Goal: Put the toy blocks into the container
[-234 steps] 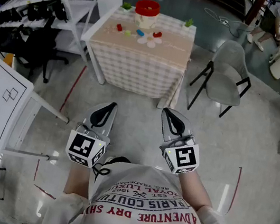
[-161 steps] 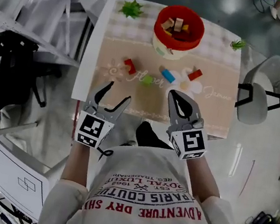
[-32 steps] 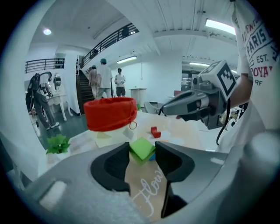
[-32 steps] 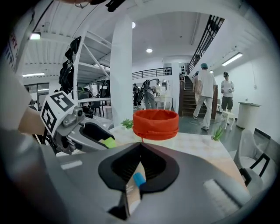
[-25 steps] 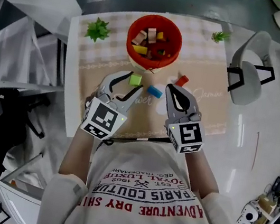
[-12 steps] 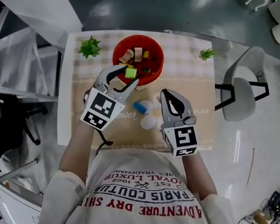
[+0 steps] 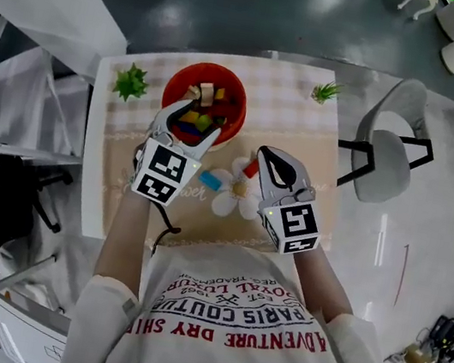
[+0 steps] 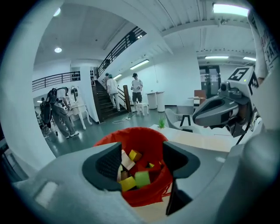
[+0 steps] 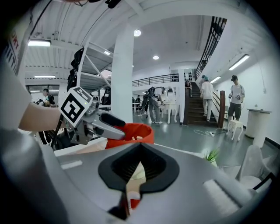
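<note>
Half a second ago the left gripper (image 7: 191, 129) clamped the green block (image 8: 142, 178) over the red container (image 7: 174, 89); its jaws have just been opening, and the block now lies inside, released

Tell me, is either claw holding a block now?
Neither: the left claw has just been opening, empty above the container; the right claw is shut on nothing.

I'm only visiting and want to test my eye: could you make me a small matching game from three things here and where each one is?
Things:
1. green block
2. blue block
3. grey chair

Places:
A. standing on the floor beside the table
B. inside the red container
C. lying on the table

Pairs: 1-B, 2-C, 3-A
</note>
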`<state>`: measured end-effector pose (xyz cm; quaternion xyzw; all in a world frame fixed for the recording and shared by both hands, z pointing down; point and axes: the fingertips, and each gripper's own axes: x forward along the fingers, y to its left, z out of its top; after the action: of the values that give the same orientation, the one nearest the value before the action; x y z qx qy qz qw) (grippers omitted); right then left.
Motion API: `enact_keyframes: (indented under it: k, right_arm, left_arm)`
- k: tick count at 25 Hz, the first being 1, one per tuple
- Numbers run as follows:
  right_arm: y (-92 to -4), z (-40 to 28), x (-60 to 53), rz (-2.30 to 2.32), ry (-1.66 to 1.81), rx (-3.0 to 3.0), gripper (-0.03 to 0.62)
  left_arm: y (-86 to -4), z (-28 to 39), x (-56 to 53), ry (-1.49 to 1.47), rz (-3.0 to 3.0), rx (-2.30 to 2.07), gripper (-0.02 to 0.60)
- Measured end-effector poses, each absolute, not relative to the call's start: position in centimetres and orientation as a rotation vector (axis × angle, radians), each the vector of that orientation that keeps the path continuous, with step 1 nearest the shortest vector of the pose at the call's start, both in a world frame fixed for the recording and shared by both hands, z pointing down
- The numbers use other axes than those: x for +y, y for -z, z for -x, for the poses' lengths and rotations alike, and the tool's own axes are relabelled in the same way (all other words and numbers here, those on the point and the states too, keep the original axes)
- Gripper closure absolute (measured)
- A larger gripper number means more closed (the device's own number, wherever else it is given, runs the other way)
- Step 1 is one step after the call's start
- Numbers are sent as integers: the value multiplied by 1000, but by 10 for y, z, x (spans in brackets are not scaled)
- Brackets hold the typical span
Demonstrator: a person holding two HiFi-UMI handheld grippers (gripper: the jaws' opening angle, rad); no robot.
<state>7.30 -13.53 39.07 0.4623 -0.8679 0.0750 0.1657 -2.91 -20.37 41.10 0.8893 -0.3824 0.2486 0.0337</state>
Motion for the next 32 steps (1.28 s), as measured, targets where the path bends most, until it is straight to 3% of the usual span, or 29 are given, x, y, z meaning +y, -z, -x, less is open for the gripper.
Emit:
enact_keyframes:
  k: [2, 19, 32]
  right_arm:
    - [-395, -74, -136, -1303, -228, -2476, 592]
    - [-422, -61, -114, -1148, -256, -2519, 592]
    - [-477, -68, -96, -1031, -366, -2480, 592]
  left_arm:
    - [-409, 28, -200, -734, -2730, -1174, 259]
    - [-420, 40, -129, -537, -2698, -1317, 258]
    - [-537, 30, -77, -675, -2413, -1199, 256]
